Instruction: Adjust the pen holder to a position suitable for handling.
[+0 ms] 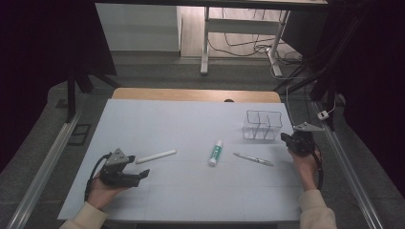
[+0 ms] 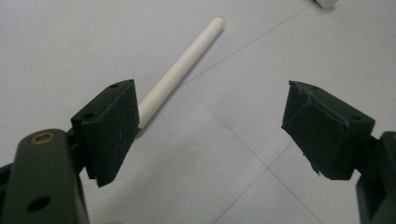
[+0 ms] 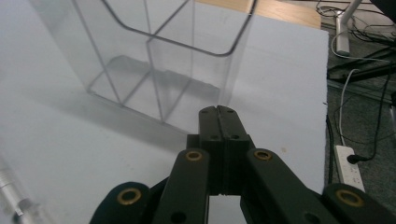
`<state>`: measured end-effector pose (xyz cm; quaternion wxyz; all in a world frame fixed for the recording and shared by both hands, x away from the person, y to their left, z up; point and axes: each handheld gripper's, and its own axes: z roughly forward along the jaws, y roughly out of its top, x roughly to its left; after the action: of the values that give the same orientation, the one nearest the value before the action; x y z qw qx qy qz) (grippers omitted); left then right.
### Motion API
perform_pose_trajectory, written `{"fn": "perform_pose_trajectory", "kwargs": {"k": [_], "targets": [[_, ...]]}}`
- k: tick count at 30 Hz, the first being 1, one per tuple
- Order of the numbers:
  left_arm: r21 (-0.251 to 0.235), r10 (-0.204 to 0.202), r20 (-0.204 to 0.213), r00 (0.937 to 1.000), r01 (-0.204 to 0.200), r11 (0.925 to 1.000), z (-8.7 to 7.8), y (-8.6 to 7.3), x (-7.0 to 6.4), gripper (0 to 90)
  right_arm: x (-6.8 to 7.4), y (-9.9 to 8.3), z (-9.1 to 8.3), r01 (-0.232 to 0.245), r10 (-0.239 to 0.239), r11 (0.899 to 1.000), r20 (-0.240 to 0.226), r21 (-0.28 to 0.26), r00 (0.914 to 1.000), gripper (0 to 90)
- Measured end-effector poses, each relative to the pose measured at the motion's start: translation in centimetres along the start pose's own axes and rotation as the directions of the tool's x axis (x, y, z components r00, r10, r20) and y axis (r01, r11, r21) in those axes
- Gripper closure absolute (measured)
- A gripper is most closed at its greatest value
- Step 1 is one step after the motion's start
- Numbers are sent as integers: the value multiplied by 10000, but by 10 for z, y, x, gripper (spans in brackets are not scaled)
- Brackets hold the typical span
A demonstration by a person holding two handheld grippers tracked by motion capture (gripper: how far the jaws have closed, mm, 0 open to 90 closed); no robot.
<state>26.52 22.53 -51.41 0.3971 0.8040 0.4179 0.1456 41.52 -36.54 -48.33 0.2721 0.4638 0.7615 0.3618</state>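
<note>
a person's forearms enter the high view from the bottom edge, cream sleeves cut off by the frame, each hand holding a black two-jaw gripper over a pale blue table [image 1: 191, 191]. at about 8 o'clock on the table the left gripper [image 1: 142, 174] lies low in the left hand [image 1: 102, 191], its jaws released and spread wide with nothing between them. in the left gripper view the two pads stand far apart over bare table surface, and a white stick [image 2: 180, 70] runs away toward 1 o'clock, its near end hidden behind the left-hand pad [image 2: 112, 128], so contact there cannot be judged. in the high view the same white stick [image 1: 156, 156] lies just beyond the gripper.

near the centre lies a white tube with green print [image 1: 216, 152], its lettering too small to read. toward 3 o'clock rests a slim silver pen [image 1: 253, 159]; a blurred sliver of it is clipped by the bottom left corner of the right gripper view.

the right gripper [image 1: 285, 138], held in the right hand [image 1: 304, 164], is clenched, its jaws pressed flat together on nothing in the right gripper view. just ahead of its tips stands a clear divided container [image 3: 154, 60], apparently empty, its top cut off by the frame. in the high view that clear divided container [image 1: 262, 125] sits at 2 o'clock. beyond the table's wooden far edge [image 1: 196, 94], desk legs and tangled cables fade into shadow.
</note>
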Motion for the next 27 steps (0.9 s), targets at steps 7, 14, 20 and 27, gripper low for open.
{"fn": "perform_pose_trajectory", "kwargs": {"k": [7, 14, 20, 27], "targets": [[20, -5, 13, 10000, 5, 10000, 1, 0, 0, 188, -10, 1, 15, -109, 103, 9997, 271, 209, 9996, 892], [23, -22, 13, 10000, 22, 10000, 1, 0, 1, 188, -18, 3, 29, -199, 190, 9996, 423, 203, 9989, 892], [59, 7, 8, 10000, -7, 10000, 1, 0, 1, 189, -21, 2, 34, -110, 109, 9999, 88, 93, 9999, 892], [68, 9, 6, 10000, -9, 10000, 2, -1, 1, 189, -21, 2, 38, -20, 20, 10000, -198, 7, 9998, 892]]}}
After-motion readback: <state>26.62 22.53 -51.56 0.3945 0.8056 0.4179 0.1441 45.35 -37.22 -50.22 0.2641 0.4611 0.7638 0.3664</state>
